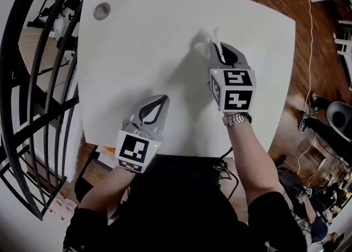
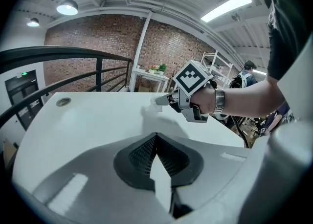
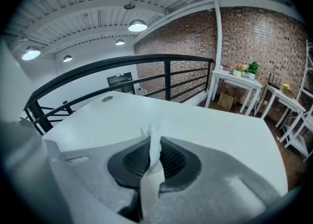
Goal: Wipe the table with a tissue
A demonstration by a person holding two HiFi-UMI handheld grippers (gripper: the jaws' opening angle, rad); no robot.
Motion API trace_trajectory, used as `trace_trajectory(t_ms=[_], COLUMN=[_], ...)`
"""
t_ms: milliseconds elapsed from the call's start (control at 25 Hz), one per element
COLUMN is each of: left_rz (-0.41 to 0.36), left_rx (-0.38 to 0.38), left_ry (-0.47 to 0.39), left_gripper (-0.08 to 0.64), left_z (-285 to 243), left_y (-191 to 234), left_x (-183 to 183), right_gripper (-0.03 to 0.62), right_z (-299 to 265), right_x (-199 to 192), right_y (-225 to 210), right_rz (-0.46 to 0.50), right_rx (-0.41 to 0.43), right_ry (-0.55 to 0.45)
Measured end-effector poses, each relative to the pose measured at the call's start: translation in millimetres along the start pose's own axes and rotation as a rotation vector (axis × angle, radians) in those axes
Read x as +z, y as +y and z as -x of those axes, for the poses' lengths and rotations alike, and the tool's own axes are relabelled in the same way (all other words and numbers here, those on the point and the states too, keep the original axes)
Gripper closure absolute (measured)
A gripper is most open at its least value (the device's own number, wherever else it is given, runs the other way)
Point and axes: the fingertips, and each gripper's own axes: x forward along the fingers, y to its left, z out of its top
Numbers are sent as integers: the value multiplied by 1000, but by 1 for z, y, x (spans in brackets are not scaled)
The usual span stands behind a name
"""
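Where the right gripper (image 1: 215, 46) pinches it, tissue (image 1: 203, 39) twisted lengthwise, tip forward.

Left tool (image 2: 156, 137), jaws together and empty, above white table (image 2: 93, 120); beyond, right tool (image 2: 162, 100) gripping seemingly a tissue (image 2: 150, 108).

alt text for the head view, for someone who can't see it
From above, the right claw pinches a white tissue on a white table. The left claw, shut and empty, is by the table's near edge; a round grommet marks the far left corner.
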Motion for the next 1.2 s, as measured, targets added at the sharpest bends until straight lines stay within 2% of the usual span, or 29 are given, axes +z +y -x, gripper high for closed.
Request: trace_trajectory(t_ms=[400,1200], left_rz=[20,26], left_rx=[24,41], left_ry=[30,57], left_gripper=[543,545], left_z=[-21,-35], left_y=[-8,-15], left_x=[-1,2], right_gripper=[577,577], right_z=[-21,-31], right_x=[-5,-10], right_y=[-22,-32], right_rz=[7,27], right_rx=[28,55], right_ry=[18,57])
